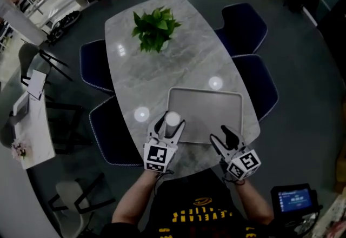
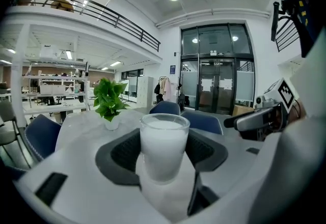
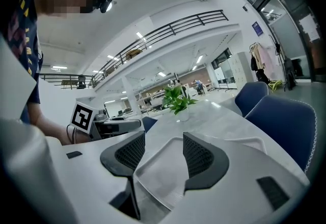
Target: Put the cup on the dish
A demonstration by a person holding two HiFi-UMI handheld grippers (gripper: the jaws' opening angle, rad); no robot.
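Observation:
A frosted white cup (image 1: 172, 119) (image 2: 164, 145) stands upright between the jaws of my left gripper (image 1: 169, 126) (image 2: 163, 142), which is shut on it. The cup is at the near left edge of the dish, a pale grey rectangular tray (image 1: 208, 114) (image 3: 164, 177) on the marble table (image 1: 157, 77). I cannot tell whether the cup rests on the tray or is held just above it. My right gripper (image 1: 225, 137) (image 3: 163, 154) is open over the tray's near right edge, with nothing between its fingers.
A potted green plant (image 1: 155, 28) (image 2: 108, 101) (image 3: 178, 98) stands at the table's far end. Dark blue chairs (image 1: 244, 29) line both long sides of the table. The table's near edge is just below both grippers. A small screen (image 1: 296, 199) sits at lower right.

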